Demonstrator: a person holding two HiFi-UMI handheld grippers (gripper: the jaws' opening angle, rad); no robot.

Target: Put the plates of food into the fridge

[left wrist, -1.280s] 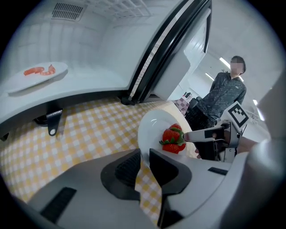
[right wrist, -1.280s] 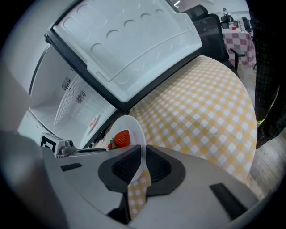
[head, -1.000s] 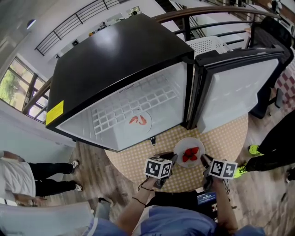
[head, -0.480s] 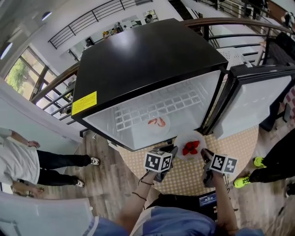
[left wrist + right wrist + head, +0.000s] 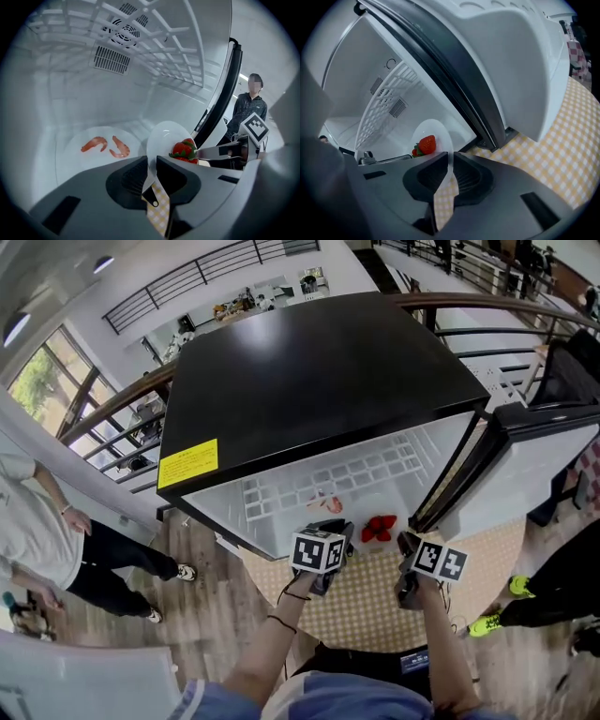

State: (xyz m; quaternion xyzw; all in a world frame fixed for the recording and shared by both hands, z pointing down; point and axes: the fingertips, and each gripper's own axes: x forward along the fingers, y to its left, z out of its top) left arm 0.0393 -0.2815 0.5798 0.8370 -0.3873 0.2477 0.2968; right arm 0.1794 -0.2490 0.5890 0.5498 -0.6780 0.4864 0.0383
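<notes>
A white plate (image 5: 162,135) with strawberries (image 5: 183,149) hangs at the mouth of the open black fridge (image 5: 319,381), carried by both grippers. My left gripper (image 5: 151,165) is shut on the plate's near rim; in the head view it (image 5: 343,530) sits left of the strawberries (image 5: 379,527). My right gripper (image 5: 450,165) is shut on the opposite rim, and it (image 5: 404,543) shows to the right of the fruit in the head view. On the fridge floor further in lies a second white plate (image 5: 101,145) with two shrimp (image 5: 323,502).
The fridge door (image 5: 525,460) stands open at the right, its dark seal edge (image 5: 454,89) close beside the plate. The fridge rests on a round table with a yellow checked cloth (image 5: 366,601). A wire shelf (image 5: 164,42) is overhead inside. People stand at the left (image 5: 37,521) and right (image 5: 553,587).
Both grippers have carried the strawberry plate up and forward from above the checked table to the fridge opening. The shrimp plate has stayed where it was.
</notes>
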